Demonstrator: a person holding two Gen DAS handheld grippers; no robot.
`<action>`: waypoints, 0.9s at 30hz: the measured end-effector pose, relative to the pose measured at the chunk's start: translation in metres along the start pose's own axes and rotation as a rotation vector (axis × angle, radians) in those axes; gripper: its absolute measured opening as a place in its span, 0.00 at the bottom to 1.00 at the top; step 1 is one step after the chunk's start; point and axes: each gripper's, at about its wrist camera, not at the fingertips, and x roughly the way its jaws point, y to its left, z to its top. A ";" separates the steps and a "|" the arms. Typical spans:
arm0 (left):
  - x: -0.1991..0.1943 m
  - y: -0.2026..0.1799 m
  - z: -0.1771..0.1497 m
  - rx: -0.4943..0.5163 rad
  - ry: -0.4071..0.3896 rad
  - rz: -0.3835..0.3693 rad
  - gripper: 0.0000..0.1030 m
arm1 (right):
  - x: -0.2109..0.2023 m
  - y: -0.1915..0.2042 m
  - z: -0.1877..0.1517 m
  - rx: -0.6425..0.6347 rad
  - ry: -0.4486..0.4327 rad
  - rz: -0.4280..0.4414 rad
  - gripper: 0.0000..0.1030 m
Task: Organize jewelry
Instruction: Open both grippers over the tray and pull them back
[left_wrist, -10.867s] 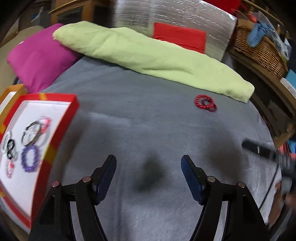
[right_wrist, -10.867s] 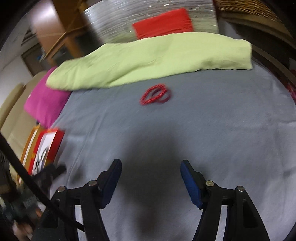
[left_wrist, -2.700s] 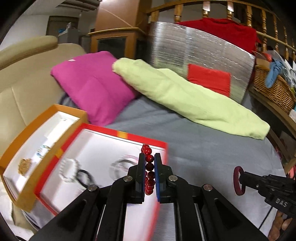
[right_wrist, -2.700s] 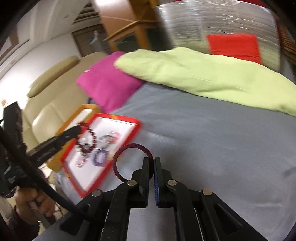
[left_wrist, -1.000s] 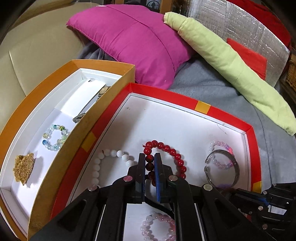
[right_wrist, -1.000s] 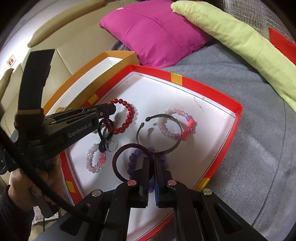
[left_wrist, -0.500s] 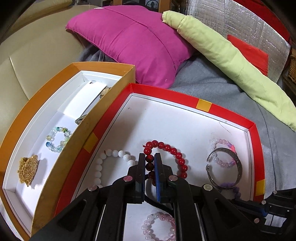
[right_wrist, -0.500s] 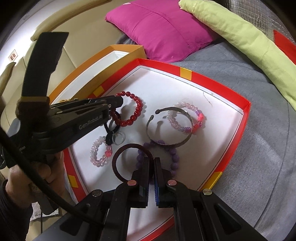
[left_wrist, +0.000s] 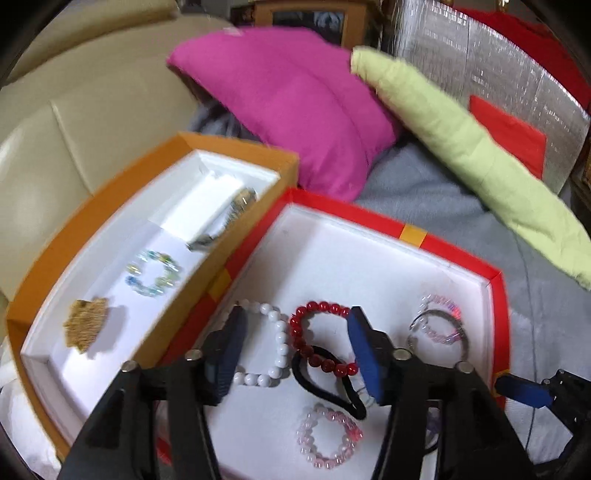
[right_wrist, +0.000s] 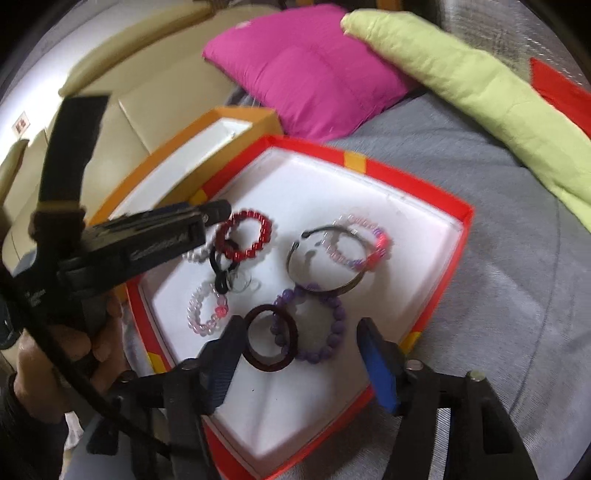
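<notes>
While both jaws gape wide—holding nothing—the red bead bracelet (left_wrist: 320, 338) and dark hair tie (right_wrist: 270, 341) lie in the red tray (left_wrist: 413, 233).

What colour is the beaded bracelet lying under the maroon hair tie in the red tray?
Purple bracelet; the right wrist view shows it best.

Home living room | cream leather sofa (left_wrist: 70, 122) | magenta fabric cushion (left_wrist: 295, 99) | lime-green fabric bolster (right_wrist: 480, 77) | grey fleece blanket (right_wrist: 517, 266) | dark wooden cabinet (left_wrist: 306, 16)
</notes>
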 end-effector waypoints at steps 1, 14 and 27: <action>-0.009 -0.001 -0.001 0.003 -0.012 0.016 0.60 | -0.006 -0.001 0.000 0.005 -0.011 0.002 0.65; -0.116 -0.026 -0.056 -0.068 -0.104 0.153 0.88 | -0.101 0.005 -0.038 -0.082 -0.144 -0.128 1.00; -0.167 -0.040 -0.097 -0.133 -0.119 0.157 0.99 | -0.136 0.001 -0.060 -0.041 -0.190 -0.199 1.00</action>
